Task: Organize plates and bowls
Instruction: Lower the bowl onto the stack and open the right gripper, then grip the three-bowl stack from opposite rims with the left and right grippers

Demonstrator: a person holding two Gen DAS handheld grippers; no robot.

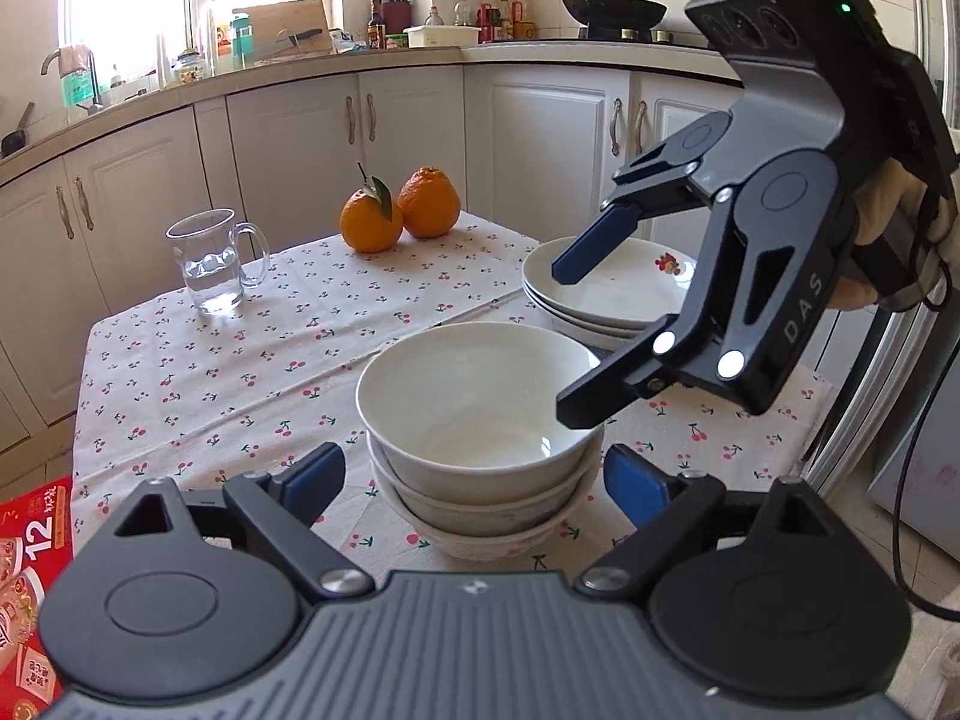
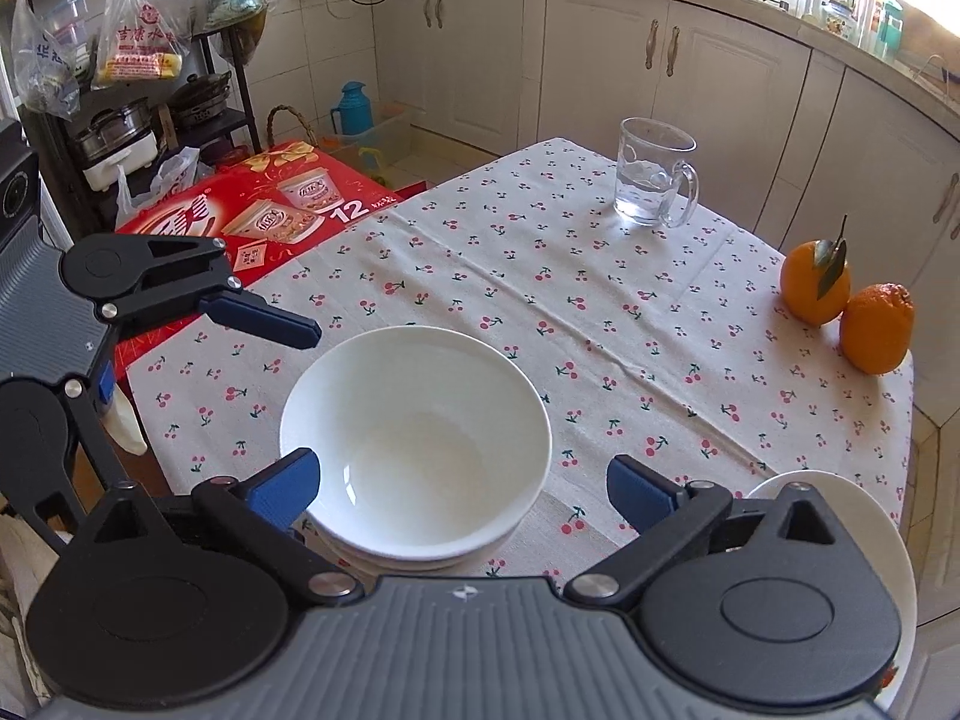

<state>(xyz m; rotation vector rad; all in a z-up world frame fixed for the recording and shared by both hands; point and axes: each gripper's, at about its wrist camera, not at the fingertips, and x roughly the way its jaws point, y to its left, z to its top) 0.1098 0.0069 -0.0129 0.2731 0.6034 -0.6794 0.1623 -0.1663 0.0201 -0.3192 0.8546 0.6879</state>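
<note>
A stack of three white bowls (image 1: 480, 420) stands on the cherry-print tablecloth (image 1: 240, 372); it also shows in the right wrist view (image 2: 414, 444). A stack of white plates (image 1: 606, 291) sits behind it at the right; its rim shows in the right wrist view (image 2: 840, 492). My left gripper (image 1: 474, 480) is open and empty, its fingers either side of the bowl stack. My right gripper (image 1: 564, 342) hovers open and empty above the bowls and plates; in its own view (image 2: 462, 486) its fingers straddle the top bowl.
A glass mug (image 1: 210, 264) with water stands at the far left of the table. Two oranges (image 1: 399, 213) sit at the far edge. A red carton (image 2: 258, 204) lies beside the table. White cabinets (image 1: 300, 138) and a cluttered counter stand behind.
</note>
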